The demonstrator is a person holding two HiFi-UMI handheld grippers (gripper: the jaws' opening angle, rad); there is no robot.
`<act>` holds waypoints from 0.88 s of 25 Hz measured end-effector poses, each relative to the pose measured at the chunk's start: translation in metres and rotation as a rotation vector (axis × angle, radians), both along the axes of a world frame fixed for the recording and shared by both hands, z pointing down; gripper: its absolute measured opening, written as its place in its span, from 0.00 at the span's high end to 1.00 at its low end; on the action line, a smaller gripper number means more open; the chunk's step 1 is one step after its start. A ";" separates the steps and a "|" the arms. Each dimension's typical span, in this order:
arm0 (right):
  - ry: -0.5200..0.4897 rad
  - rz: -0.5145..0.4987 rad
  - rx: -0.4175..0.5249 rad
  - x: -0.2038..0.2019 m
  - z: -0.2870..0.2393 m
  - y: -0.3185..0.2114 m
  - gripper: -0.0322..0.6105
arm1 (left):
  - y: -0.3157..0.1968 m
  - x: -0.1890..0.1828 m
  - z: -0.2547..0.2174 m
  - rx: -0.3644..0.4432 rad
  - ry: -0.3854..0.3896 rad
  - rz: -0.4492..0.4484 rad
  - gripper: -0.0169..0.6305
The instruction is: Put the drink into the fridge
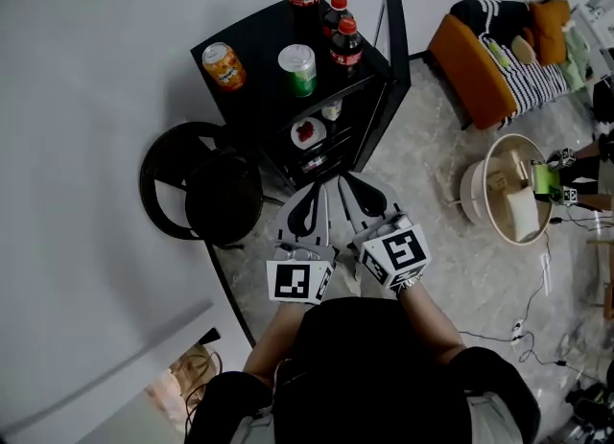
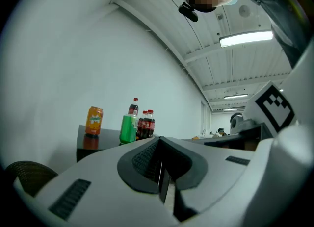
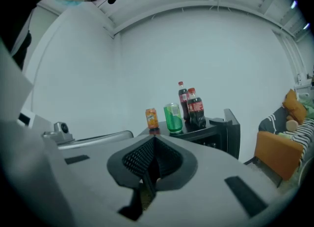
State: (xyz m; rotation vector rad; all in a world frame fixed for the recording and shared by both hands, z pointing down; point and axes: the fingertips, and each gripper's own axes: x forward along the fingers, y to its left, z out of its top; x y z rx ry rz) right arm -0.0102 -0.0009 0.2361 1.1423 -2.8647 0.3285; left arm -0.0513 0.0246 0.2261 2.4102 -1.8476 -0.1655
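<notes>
A black mini fridge stands against the wall with its door swung open. On its top stand an orange can, a green can and three cola bottles. A small dish with something red sits on a shelf inside. My left gripper and right gripper are side by side low in front of the fridge, both shut and empty. In the left gripper view the left gripper points toward the orange can and green can. The right gripper faces the green can and cola bottles.
A black round chair stands left of the fridge, close to my left gripper. An orange sofa with a striped cover is at the far right. A round white tub and cables lie on the stone floor to the right.
</notes>
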 end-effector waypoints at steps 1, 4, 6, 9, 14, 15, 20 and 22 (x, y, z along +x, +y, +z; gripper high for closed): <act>-0.008 -0.003 0.013 -0.001 -0.007 0.003 0.93 | 0.004 0.000 -0.007 0.012 -0.006 0.000 0.96; -0.023 -0.004 0.048 0.000 -0.025 0.004 0.93 | 0.008 -0.003 -0.026 0.053 -0.030 -0.004 0.96; -0.029 -0.003 0.062 0.000 -0.032 0.005 0.93 | 0.012 -0.007 -0.035 0.071 -0.043 -0.010 0.96; -0.032 -0.010 0.076 -0.003 -0.039 0.008 0.93 | 0.019 -0.014 -0.044 0.083 -0.057 -0.020 0.96; -0.029 -0.029 0.101 -0.011 -0.048 0.010 0.93 | 0.029 -0.015 -0.055 0.122 -0.086 0.001 0.96; -0.029 -0.031 0.105 -0.012 -0.050 0.010 0.93 | 0.031 -0.016 -0.056 0.123 -0.083 0.001 0.96; -0.041 -0.036 0.127 -0.018 -0.059 0.011 0.93 | 0.041 -0.025 -0.060 0.150 -0.047 0.001 0.96; -0.041 -0.036 0.127 -0.020 -0.058 0.011 0.93 | 0.043 -0.029 -0.058 0.146 -0.044 -0.016 0.96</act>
